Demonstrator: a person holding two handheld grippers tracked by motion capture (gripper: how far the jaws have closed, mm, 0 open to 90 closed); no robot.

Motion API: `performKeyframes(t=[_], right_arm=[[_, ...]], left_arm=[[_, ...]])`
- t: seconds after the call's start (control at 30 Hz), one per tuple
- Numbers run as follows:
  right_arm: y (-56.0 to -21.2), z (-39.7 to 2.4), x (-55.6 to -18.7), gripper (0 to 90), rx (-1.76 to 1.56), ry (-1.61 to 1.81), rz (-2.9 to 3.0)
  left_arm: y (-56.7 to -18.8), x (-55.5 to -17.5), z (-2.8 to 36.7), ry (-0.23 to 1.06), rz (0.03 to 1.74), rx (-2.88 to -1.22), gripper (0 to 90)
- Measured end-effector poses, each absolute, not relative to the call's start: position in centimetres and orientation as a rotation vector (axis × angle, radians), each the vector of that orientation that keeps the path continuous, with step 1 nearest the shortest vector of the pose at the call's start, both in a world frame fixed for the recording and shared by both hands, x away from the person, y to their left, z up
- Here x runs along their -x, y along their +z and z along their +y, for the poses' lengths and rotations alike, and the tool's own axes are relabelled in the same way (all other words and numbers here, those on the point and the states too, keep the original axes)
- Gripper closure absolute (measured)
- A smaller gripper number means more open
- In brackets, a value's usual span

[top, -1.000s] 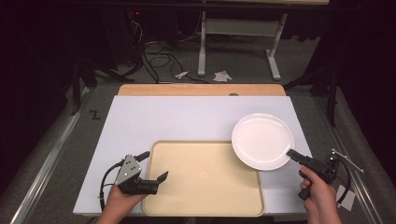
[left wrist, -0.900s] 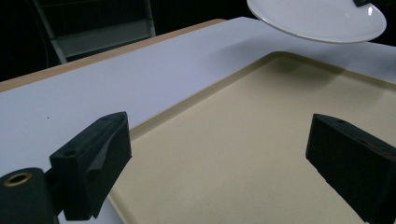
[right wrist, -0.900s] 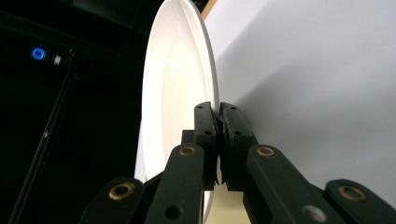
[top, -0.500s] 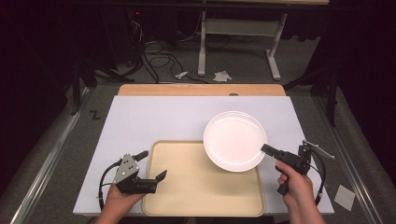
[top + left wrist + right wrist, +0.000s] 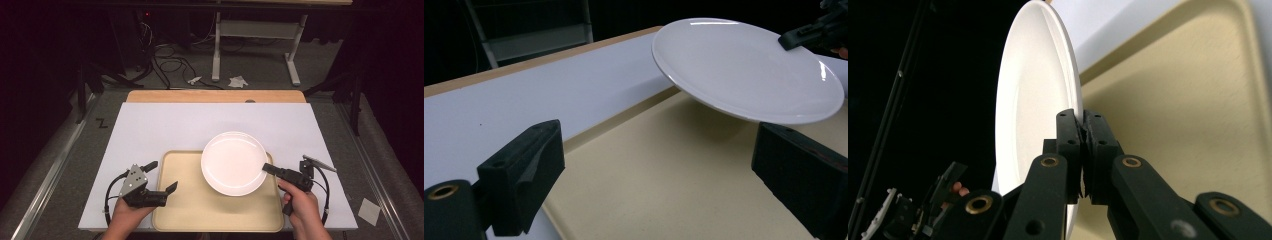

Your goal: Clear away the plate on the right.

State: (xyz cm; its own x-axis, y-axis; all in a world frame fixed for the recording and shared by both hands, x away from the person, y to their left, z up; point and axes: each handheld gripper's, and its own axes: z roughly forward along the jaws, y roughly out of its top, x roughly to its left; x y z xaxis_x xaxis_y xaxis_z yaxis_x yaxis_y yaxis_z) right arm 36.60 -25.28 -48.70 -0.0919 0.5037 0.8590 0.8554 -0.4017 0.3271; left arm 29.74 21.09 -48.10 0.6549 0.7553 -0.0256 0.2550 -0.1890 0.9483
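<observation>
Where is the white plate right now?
The plate is in the air over the tray's far right part, pinched at its rim by the right gripper.

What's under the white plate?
The round white plate, lifted clear, hangs over the tan plastic tray. Its shadow falls on the tray; the spot beneath its far side is hidden.

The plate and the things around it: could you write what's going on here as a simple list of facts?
plate: white, empty, held in the air above the tray, tilted
tray: beige, empty, lying flat on the white table
right tongs: clamped on the plate's rim
left tongs: open, holding nothing, at the tray's left edge
plate touching tray: no, a gap shows under it
</observation>
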Motion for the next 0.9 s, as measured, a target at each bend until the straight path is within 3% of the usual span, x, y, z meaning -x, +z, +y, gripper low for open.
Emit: performKeyframes(t=[0.9], right_arm=[[-49.9,-21.9,-35.5,89.2,1.805,-1.356,-1.665]], left_arm=[[-48.1,-29.8,21.2,0.547,0.821,-1.744,7.6]])
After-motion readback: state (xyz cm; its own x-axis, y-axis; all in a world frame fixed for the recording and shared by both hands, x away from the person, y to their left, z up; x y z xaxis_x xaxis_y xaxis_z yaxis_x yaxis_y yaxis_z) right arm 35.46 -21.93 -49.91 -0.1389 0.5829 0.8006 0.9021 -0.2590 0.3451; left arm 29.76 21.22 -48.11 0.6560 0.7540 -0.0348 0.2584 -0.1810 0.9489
